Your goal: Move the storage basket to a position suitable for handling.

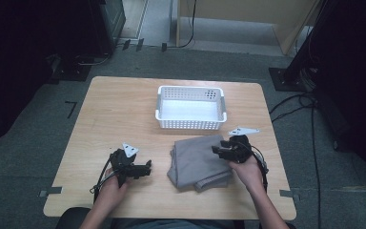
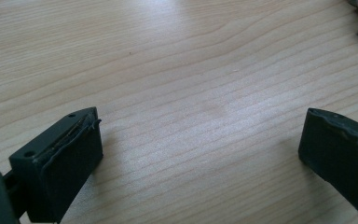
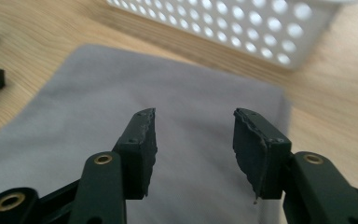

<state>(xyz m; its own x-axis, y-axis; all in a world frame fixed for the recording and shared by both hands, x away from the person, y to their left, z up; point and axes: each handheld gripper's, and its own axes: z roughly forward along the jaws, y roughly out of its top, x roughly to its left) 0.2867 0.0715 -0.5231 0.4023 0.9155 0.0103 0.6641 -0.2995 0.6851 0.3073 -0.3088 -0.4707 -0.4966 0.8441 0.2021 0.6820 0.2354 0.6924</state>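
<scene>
Grey folded cloth [image 1: 200,161] lies before white basket [image 1: 191,108]. Right gripper [image 3: 195,140] above cloth, jaws spread, empty. Left gripper [image 2: 200,154] spread over bare table [image 2: 168,70]. Judged step: regrasp; next, pinch cloth edge.

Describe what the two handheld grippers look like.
Both the left gripper and right gripper are black, each topped by a grey three-cornered plate and trailing a black cable. Their blocky jaws carry dark rubbery pads; brass-coloured pivot rings show on the right one.
</scene>
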